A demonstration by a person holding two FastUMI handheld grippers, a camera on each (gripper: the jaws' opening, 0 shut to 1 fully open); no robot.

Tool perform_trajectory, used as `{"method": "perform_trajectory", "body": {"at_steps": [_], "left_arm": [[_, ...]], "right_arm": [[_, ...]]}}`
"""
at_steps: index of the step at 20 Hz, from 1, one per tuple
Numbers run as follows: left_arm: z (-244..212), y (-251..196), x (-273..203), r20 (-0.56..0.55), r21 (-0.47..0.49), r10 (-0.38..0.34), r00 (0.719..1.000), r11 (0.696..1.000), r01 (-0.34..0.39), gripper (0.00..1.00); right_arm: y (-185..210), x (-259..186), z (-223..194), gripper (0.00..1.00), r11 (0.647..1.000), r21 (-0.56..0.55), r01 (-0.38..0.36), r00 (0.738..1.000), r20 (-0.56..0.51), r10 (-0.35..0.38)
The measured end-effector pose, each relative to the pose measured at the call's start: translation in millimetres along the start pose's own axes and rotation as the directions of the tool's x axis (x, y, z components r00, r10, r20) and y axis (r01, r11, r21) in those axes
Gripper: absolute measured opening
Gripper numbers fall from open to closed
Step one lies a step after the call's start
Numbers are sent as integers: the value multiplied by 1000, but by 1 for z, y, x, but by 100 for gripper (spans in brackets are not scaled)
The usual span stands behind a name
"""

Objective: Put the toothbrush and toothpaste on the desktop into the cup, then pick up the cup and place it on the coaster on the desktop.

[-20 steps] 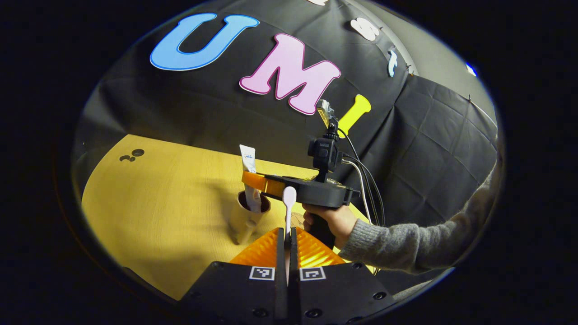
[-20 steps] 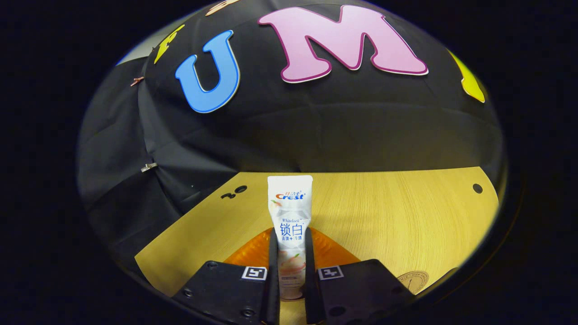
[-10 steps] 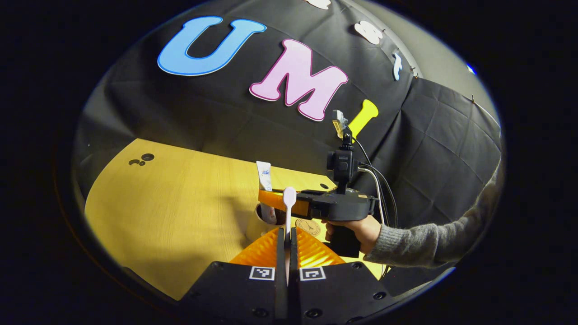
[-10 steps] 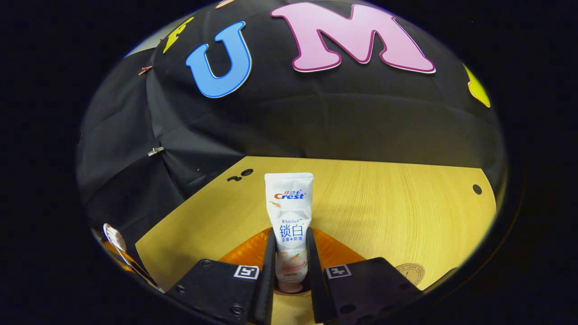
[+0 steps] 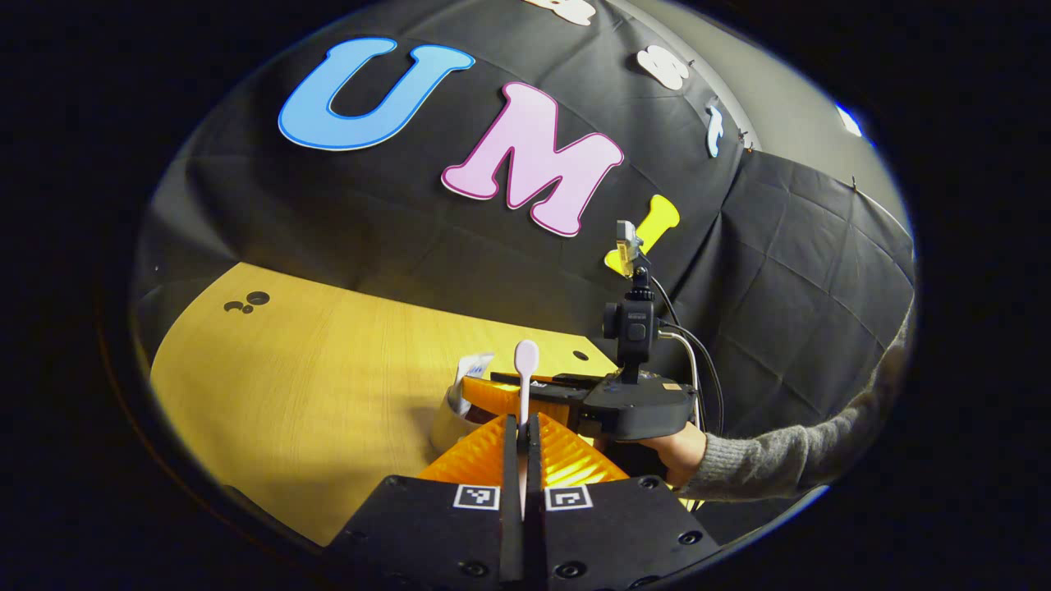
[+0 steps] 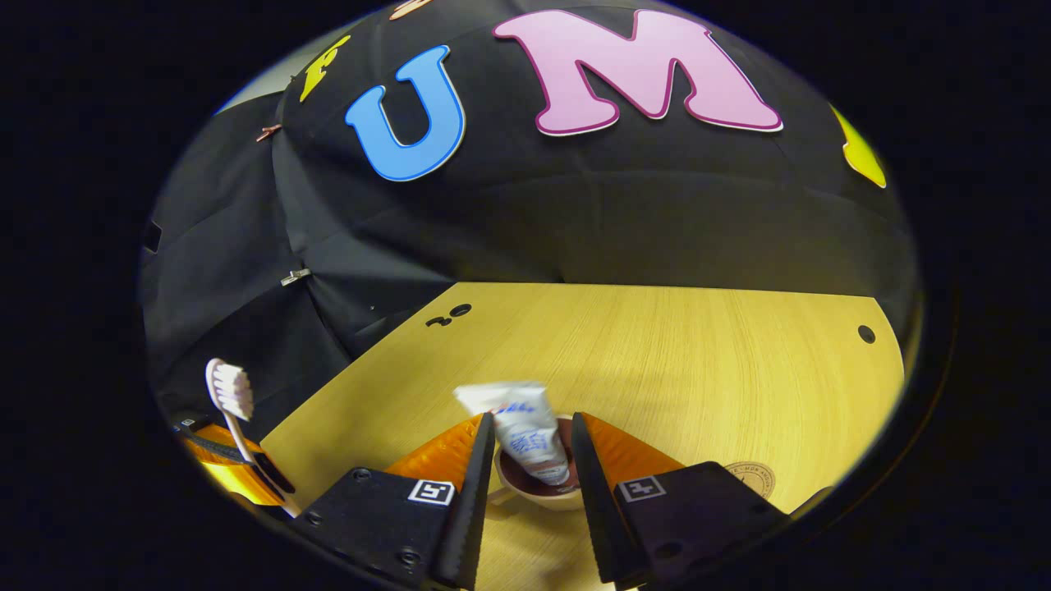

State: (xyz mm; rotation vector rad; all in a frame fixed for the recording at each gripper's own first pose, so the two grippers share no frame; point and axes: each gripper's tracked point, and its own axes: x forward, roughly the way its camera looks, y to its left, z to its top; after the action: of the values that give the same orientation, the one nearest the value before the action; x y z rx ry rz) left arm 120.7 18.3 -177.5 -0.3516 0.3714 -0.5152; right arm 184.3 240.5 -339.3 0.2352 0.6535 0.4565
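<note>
Dim booth, warm-lit desk (image 6: 657, 361); fisheye edges bend; toothpaste (image 6: 525, 431) seemingly motion-blurred.

Grey knit sleeve (image 5: 788, 464); black gripper (image 5: 523, 427) body, possibly screwed.

A pale wooden desktop (image 6: 698, 361) carries the load here. A cup (image 6: 534, 489) stands on it, close to the near edge. Off to the cup's right in the right gripper view lies a round coaster (image 6: 751, 476), flat on the wood, apart from the cup.
</note>
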Motion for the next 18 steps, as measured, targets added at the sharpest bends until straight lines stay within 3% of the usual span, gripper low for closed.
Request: {"method": "perform_trajectory", "body": {"at_steps": [4, 11, 12, 13, 16, 17, 18], "left_arm": [[16, -6, 21, 46, -1, -20, 999, 1000, 20, 6], [57, -7, 75, 163, 73, -52, 985, 997, 41, 6], [62, -7, 83, 181, 88, -57, 982, 995, 41, 6], [67, -6, 91, 195, 103, -60, 979, 994, 41, 6], [75, -2, 114, 209, 144, -57, 976, 989, 27, 6], [76, -1, 119, 212, 152, -59, 976, 988, 27, 6], [78, -1, 124, 215, 160, -61, 975, 987, 27, 6]], "right_arm": [[-14, -27, -1, 57, 999, 47, 28, 1000, 8, -28], [-50, -99, -42, 57, 985, 136, 102, 994, -44, -97], [-53, -108, -48, 47, 983, 150, 109, 993, -52, -102], [-55, -116, -55, 57, 980, 164, 116, 992, -61, -107], [-60, -136, -74, 57, 970, 204, 135, 989, -84, -120], [-61, -140, -80, 48, 966, 216, 142, 988, -91, -125], [-63, -143, -83, 57, 962, 226, 150, 987, -95, -131]]}}
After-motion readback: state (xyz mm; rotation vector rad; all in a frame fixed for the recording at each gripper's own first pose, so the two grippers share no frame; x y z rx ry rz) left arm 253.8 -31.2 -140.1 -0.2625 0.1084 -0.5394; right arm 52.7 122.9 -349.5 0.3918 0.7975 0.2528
